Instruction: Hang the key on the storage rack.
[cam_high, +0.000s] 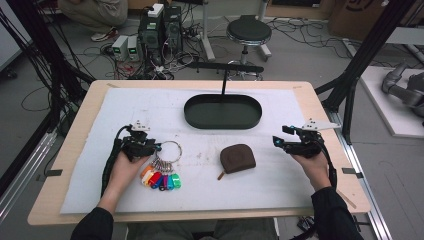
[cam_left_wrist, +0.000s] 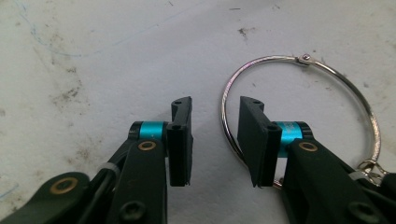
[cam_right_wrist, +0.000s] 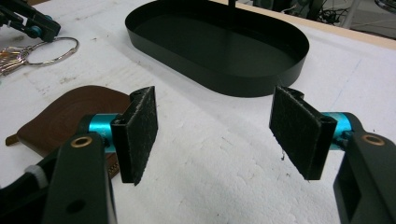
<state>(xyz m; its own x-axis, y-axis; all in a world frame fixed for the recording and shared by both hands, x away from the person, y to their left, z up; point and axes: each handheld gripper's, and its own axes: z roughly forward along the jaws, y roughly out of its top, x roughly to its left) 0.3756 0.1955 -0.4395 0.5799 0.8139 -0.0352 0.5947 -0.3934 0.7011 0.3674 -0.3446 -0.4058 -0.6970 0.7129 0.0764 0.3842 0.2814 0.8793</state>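
Left tool (cam_left_wrist: 215, 140), lower centre of its own view, jaws spread and straddling the key ring's (cam_left_wrist: 299, 58) wire, not pinching. Right tool (cam_right_wrist: 215, 135) spread, over bare worktop (cam_right_wrist: 210, 186).

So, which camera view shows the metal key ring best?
The left gripper view: the metal key ring lies large on the white mat, its clasp at the top, and one side passes between the open pads of the left gripper. The high view shows it small, with coloured key tags. The right gripper view shows it far off, top left.

Likely lab: computer towers (cam_high: 161, 30), floor cables (cam_high: 100, 52), black frame struts (cam_high: 367, 47)
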